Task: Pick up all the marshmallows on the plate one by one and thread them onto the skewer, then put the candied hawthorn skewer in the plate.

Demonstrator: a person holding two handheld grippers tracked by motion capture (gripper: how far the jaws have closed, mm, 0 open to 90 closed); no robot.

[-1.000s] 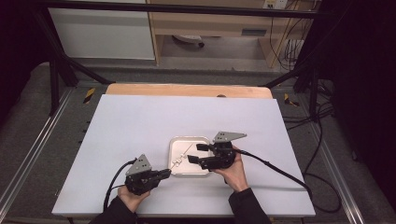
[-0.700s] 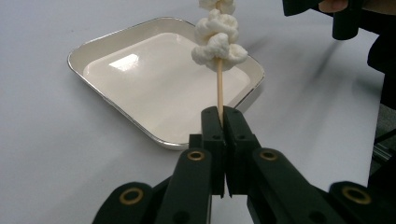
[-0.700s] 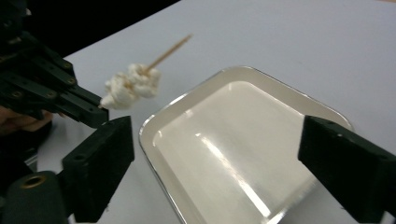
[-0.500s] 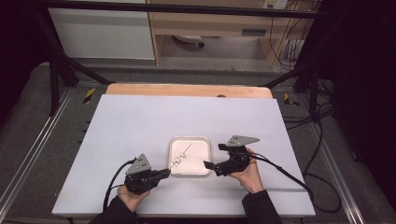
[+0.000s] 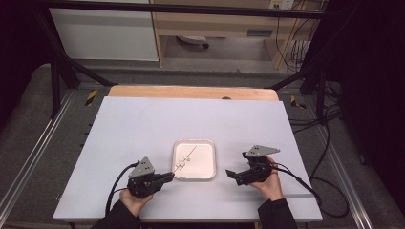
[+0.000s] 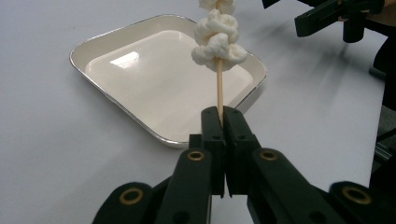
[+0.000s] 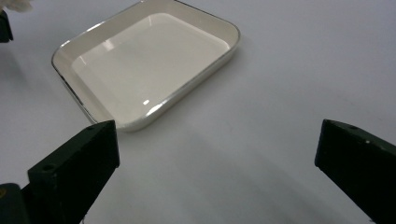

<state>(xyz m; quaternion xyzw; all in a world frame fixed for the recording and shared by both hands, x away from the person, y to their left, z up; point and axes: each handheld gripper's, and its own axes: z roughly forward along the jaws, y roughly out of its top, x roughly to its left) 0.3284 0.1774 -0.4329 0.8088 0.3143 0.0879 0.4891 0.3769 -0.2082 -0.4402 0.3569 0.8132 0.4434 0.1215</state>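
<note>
So we've got a wooden skewer [image 6: 219,86] with a few white puffy lumps [image 6: 217,41] threaded on it, marshmallow-looking stuff. In the left gripper view it stands up through the middle of the frame, running off the top edge. Its bare lower end is pinched tight between the jaws of the left gripper [image 6: 223,122], which are clamped right on the stick. From the high view the skewer [image 5: 186,157] hangs over the left part of the tray [image 5: 206,147], slanting up and to the right from the left gripper [image 5: 168,176] at the tray's lower left corner.

The tray is a shallow white square dish with a shiny metal rim [image 7: 187,93], sitting a bit below the middle of the white table [image 5: 143,124]. Nothing lies in it that we can see.

The right gripper [image 5: 230,174] is off to the right of the tray, apart from it. Its jaws have just been opening and now stand spread wide, with only bare table between them in the right gripper view [image 7: 217,158].
</note>
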